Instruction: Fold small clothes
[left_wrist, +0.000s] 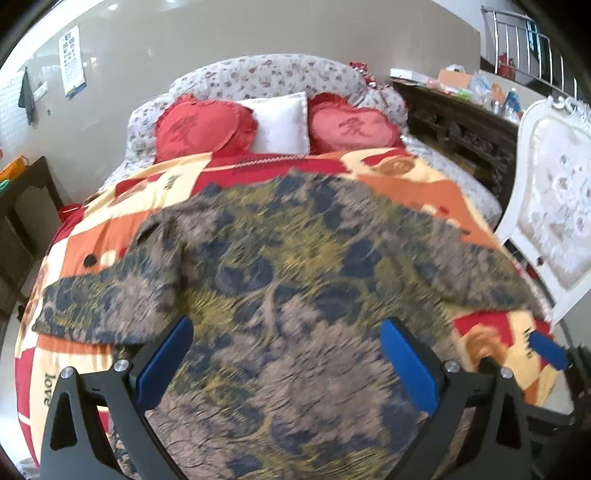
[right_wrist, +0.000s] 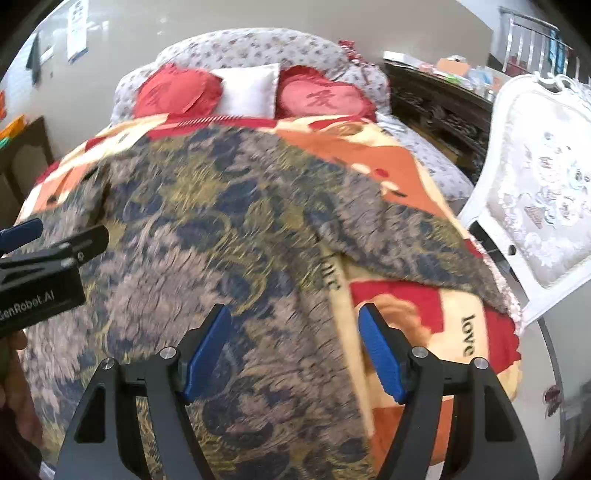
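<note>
garment: patterned top (left_wrist: 280, 258) spread flat on the red-and-orange bedspread (left_wrist: 402, 177); sleeves out to both sides
left gripper (left_wrist: 286, 360): jaws wide apart over the top; holding nothing
right gripper (right_wrist: 295, 350): jaws apart above its right edge; empty

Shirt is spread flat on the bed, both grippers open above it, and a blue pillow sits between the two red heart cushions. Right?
One thing is off: the pillow between the heart cushions is white, not blue, as the left wrist view shows. The rest holds: the shirt lies spread on the bed, and the left gripper and right gripper are both open above it.
</note>
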